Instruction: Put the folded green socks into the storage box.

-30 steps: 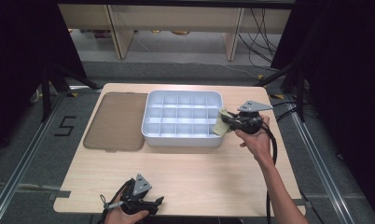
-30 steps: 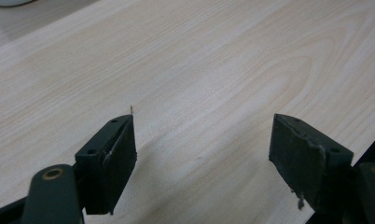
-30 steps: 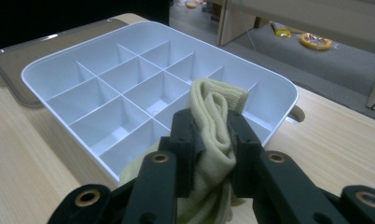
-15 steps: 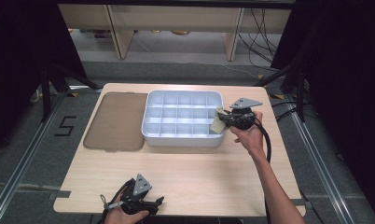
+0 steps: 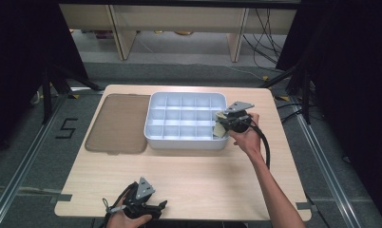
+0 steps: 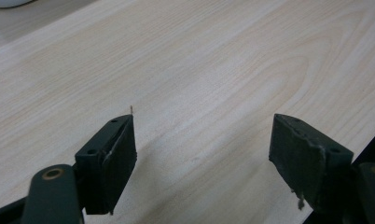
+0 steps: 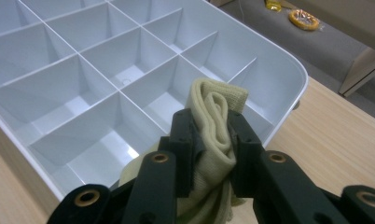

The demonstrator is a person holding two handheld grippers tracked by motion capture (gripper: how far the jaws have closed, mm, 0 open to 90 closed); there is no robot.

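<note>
The right claw (image 7: 209, 140), pinching a folded beige sock (image 7: 212, 116), has edged over the divided tray (image 5: 156, 137), probably towards a right-hand compartment; the left claw (image 6: 202, 154) rests spread on the tabletop (image 5: 203, 175).

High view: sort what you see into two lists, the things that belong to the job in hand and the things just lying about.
In the job:
- cloth, folded, gripped by the right hand-held gripper
- tray, white, with compartments

Lying about:
- lid, brown, flat beside the tray
- left hand-held gripper, open, idle over the table
</note>
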